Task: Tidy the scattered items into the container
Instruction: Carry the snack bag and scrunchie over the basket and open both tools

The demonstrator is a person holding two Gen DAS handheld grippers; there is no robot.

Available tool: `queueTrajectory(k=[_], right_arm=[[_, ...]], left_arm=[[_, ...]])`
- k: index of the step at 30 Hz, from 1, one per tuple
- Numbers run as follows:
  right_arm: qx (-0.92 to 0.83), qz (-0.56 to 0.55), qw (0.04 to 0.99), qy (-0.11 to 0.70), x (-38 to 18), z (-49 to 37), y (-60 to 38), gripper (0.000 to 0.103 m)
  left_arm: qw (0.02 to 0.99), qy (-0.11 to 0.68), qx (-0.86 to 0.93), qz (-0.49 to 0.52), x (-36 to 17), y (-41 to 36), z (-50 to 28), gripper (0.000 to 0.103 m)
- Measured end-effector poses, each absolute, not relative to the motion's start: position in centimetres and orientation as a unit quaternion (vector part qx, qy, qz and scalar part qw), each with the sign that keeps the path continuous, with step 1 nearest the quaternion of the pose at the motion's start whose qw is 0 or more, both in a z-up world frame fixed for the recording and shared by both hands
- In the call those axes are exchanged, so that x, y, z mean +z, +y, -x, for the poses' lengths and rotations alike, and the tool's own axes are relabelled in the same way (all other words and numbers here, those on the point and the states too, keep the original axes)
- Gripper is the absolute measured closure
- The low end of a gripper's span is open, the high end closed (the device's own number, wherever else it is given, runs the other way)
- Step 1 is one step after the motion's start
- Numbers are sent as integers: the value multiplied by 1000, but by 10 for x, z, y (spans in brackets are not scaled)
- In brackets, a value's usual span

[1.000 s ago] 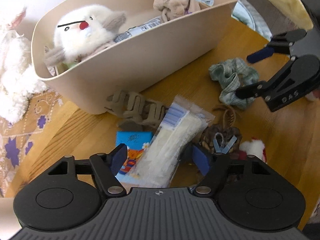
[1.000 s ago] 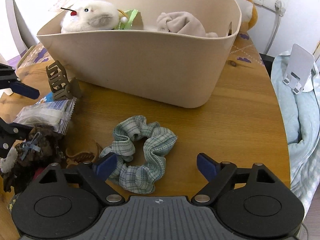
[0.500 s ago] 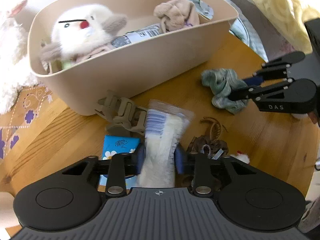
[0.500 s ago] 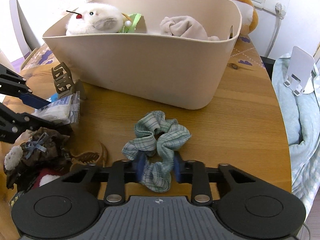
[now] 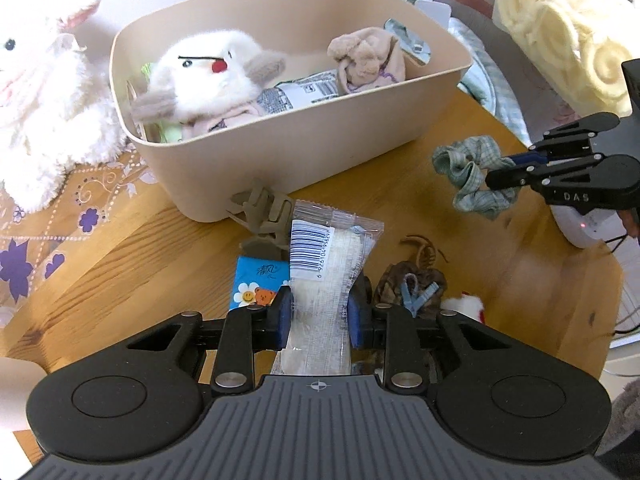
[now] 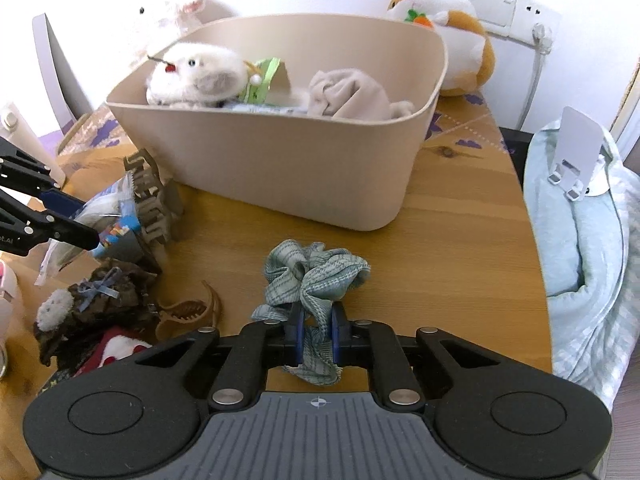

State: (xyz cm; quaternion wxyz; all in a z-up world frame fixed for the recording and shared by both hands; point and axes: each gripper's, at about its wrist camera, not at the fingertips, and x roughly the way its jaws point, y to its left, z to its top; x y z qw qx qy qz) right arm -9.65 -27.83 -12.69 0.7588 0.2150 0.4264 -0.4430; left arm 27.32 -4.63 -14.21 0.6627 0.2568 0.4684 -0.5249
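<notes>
My left gripper [image 5: 320, 316] is shut on a clear plastic packet [image 5: 324, 280] with a barcode, lifted a little off the wooden table [image 5: 500, 264]. My right gripper [image 6: 316, 334] is shut on a green plaid scrunchie [image 6: 316, 276], which hangs off the table; it shows too in the left wrist view, the scrunchie [image 5: 468, 176] pinched by the right gripper [image 5: 508, 168]. The beige tub [image 5: 304, 136] stands behind, holding a white plush [image 5: 208, 76], a beige cloth [image 5: 364, 60] and a wrapper. The left gripper [image 6: 84, 220] with its packet appears at the left edge of the right wrist view.
On the table lie a tan hair claw [image 5: 264, 216], a blue tissue pack [image 5: 256, 280], a brown hair claw [image 6: 188, 312] and a dark brown bow piece [image 6: 92, 300]. Plush toys stand behind the tub [image 6: 280, 168]. A light blue blanket [image 6: 592, 248] lies right of the table edge.
Both grippers went from open to shut, the left on the packet and the right on the scrunchie. Both then rose, lifting their items off the table.
</notes>
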Motion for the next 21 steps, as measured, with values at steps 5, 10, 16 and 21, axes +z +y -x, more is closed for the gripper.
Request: queueTrajectory(k=[5, 10, 16, 21], right_arm=[[-442, -208, 765, 420, -109, 105, -273, 91], [-446, -196, 776, 401, -86, 110, -268, 91], [-450, -175, 790, 378, -56, 112, -272, 91], [-451, -153, 803, 359, -33, 108, -281, 91]], left_arm=[[677, 463, -525, -226, -128, -39, -277, 75], [688, 456, -526, -203, -112, -34, -280, 75], [706, 436, -530, -176, -89, -29, -287, 75], [722, 415, -534, -149, -69, -36, -298, 75]])
